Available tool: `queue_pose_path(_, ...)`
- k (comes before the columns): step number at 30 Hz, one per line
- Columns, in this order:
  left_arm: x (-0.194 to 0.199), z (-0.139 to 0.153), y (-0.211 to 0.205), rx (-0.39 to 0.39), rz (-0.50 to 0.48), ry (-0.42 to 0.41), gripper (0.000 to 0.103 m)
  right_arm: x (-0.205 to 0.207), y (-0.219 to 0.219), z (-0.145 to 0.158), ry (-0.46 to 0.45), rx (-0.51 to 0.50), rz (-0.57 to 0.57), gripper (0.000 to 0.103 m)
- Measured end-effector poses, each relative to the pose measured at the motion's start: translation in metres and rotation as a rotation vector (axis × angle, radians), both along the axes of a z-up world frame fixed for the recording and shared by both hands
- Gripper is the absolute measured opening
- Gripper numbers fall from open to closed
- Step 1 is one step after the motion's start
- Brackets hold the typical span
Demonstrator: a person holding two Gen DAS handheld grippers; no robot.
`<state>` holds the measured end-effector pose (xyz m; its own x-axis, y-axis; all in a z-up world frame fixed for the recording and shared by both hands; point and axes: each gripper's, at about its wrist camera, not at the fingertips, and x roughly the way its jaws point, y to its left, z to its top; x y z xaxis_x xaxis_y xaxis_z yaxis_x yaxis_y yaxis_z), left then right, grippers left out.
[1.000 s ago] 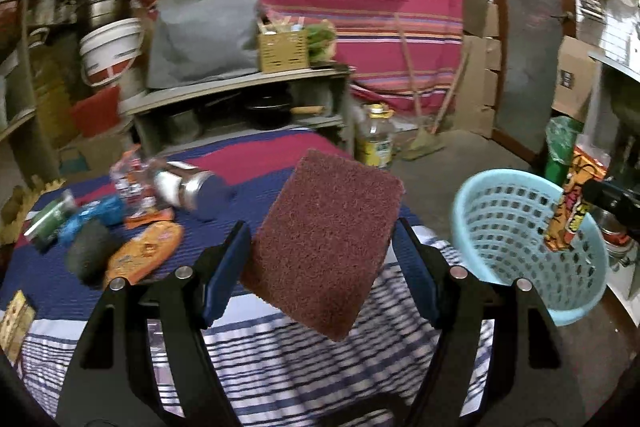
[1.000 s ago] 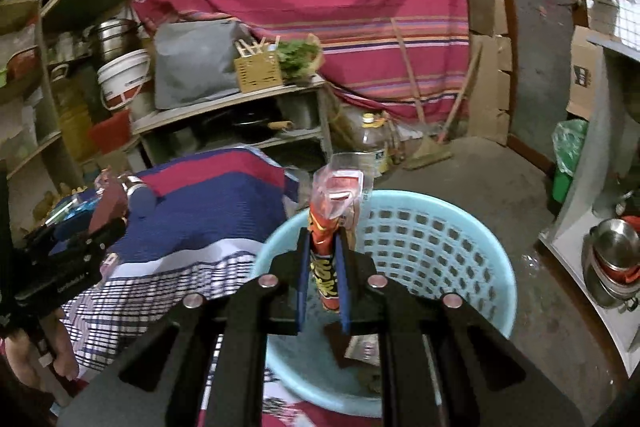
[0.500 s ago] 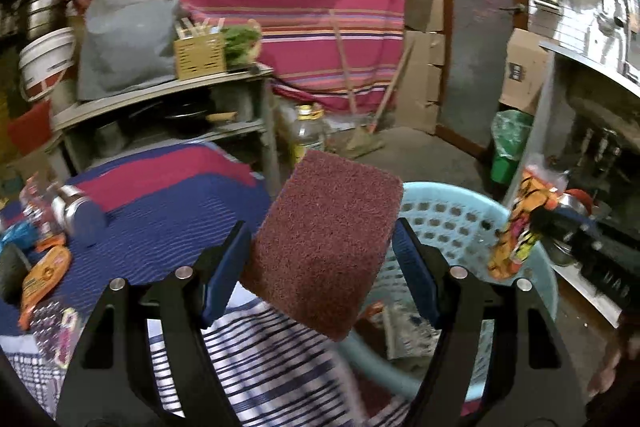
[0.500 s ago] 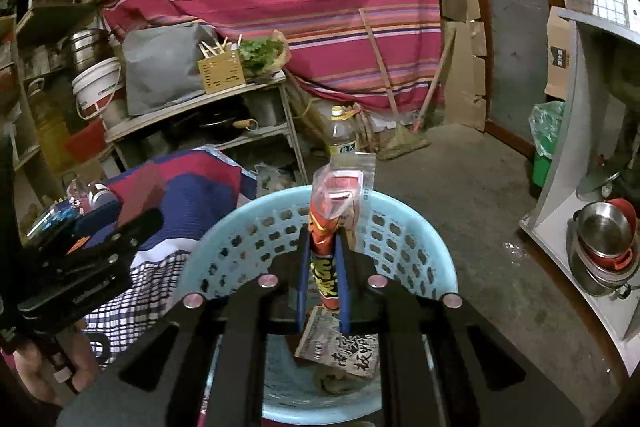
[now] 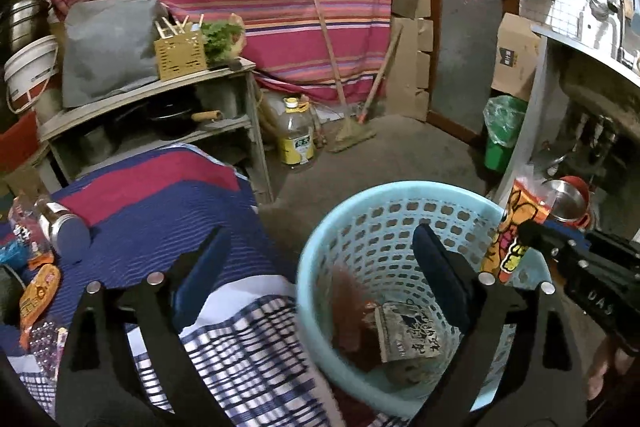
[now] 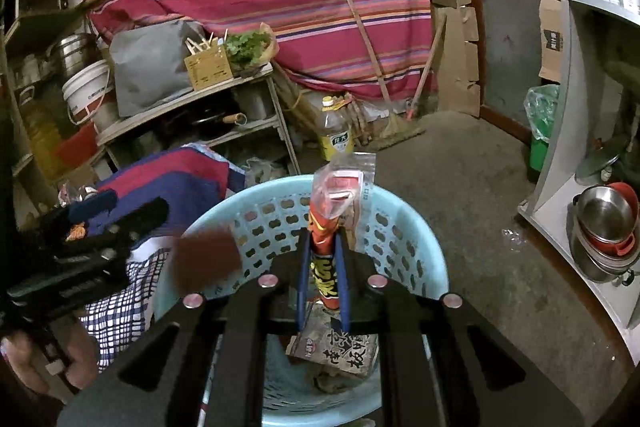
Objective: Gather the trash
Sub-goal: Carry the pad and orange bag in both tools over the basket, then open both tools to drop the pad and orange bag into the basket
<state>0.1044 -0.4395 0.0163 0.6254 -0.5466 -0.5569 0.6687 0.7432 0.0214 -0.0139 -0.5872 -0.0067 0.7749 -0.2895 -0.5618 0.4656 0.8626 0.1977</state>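
Note:
A light blue plastic basket (image 5: 400, 187) stands on the floor beside the table, with a printed wrapper (image 5: 412, 335) lying in its bottom. My left gripper (image 5: 320, 247) hovers over the basket's left rim, its jaws opening with nothing between them. The maroon scouring pad (image 5: 352, 307) is loose and blurred, dropping into the basket; in the right wrist view the pad (image 6: 206, 259) is in mid-air just off the left gripper (image 6: 128, 207). My right gripper (image 6: 323, 239) is shut on an upright red and orange snack packet (image 6: 336, 187) above the basket (image 6: 400, 203).
On the striped cloth table (image 5: 168, 211) at the left lie a metal flask (image 5: 60, 227), an orange packet (image 5: 38, 291) and other litter. Behind are a shelf unit (image 5: 160, 95), an oil bottle (image 5: 296, 135) and brooms. Steel pots (image 6: 604, 227) and a green bin (image 5: 500, 135) stand at the right.
The left gripper swung right, over the basket, then its jaws spread and the scouring pad fell out of them. The right gripper carried its packet over the basket.

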Motion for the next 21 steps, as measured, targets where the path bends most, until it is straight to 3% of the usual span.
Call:
queue_pose_path(9, -0.008, 0.02, 0.062, 0.064, 0.13, -0.125, 0.097, 0.013, 0.018, -0.011, 0.023, 0.006, 0.028, 0.013)
queue_pose_path(17, 0.004, 0.029, 0.134, 0.108, 0.278, -0.166, 0.097, 0.039, 0.03, -0.008, 0.036, -0.023, 0.028, 0.017)
queue_pose_path(19, 0.01, 0.026, 0.152, 0.116, 0.306, -0.163, 0.097, 0.044, 0.03, -0.006, 0.039, -0.032, 0.013, 0.03)
queue_pose_path(20, 0.012, 0.026, 0.158, 0.117, 0.318, -0.16, 0.097, 0.044, 0.031, -0.005, 0.038, -0.044, 0.003, 0.052)
queue_pose_path(21, 0.016, 0.025, 0.167, 0.114, 0.335, -0.148, 0.097, 0.044, 0.032, -0.004, 0.035, -0.056, -0.004, 0.063)
